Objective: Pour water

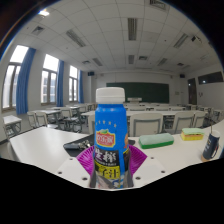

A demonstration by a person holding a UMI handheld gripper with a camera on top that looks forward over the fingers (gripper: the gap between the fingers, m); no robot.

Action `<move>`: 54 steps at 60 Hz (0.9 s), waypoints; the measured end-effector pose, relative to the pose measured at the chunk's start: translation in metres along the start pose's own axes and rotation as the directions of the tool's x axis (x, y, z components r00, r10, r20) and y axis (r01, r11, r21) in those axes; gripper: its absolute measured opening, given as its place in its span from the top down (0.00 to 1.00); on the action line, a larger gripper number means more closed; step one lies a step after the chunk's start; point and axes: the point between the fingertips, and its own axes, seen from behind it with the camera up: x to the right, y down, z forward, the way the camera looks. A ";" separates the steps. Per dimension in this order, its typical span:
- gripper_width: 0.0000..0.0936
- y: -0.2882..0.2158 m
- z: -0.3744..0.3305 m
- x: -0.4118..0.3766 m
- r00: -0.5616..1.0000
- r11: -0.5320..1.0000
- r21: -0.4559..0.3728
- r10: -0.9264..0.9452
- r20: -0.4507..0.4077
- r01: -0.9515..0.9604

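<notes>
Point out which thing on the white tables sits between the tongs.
The tall blue plastic bottle with the white cap: it alone stands between the tongs; the flat green object and dark phone-like slab lie beyond, off to either side.

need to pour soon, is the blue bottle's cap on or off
On. The white cap sits atop the upright blue bottle, which stands between the claw's fingers. Whether it is screwed tight, cannot tell.

Gripper with purple pads, dark fingers

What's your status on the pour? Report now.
Gripper shut on bottle, bottle upright, white cap on. No cup seen yet. Green thing on desk beyond, not in the way.
</notes>
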 end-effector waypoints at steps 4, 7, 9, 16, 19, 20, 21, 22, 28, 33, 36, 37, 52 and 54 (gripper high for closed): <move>0.58 0.000 0.000 0.001 0.999 1.000 -0.003 0.030 0.016 -0.030; 0.58 -0.004 -0.001 0.008 0.992 0.993 -0.009 0.119 0.034 -0.118; 0.58 -0.011 -0.004 0.014 0.983 0.984 -0.008 0.176 0.052 -0.176; 0.58 -0.054 -0.017 0.061 0.889 0.891 0.048 0.446 0.104 -0.452; 0.58 -0.072 -0.028 0.081 0.804 0.803 0.076 0.577 0.145 -0.591; 0.58 -0.076 -0.032 0.091 0.769 0.767 0.084 0.620 0.156 -0.636; 0.58 -0.080 -0.035 0.100 0.732 0.729 0.089 0.661 0.166 -0.679; 0.58 -0.083 -0.038 0.108 0.693 0.690 0.091 0.699 0.175 -0.719; 0.58 -0.091 -0.053 0.154 0.428 0.422 0.072 0.879 0.209 -0.904; 0.58 -0.086 -0.060 0.183 0.223 0.221 0.035 0.948 0.227 -0.975; 0.58 -0.083 -0.064 0.199 0.102 0.102 0.013 0.965 0.241 -0.995; 0.58 -0.083 -0.066 0.203 0.068 0.068 0.010 0.967 0.244 -0.998; 0.58 -0.111 -0.106 0.201 -0.304 -0.302 -0.053 0.910 0.282 -0.952; 0.57 -0.114 -0.110 0.201 -0.332 -0.330 -0.055 0.900 0.282 -0.942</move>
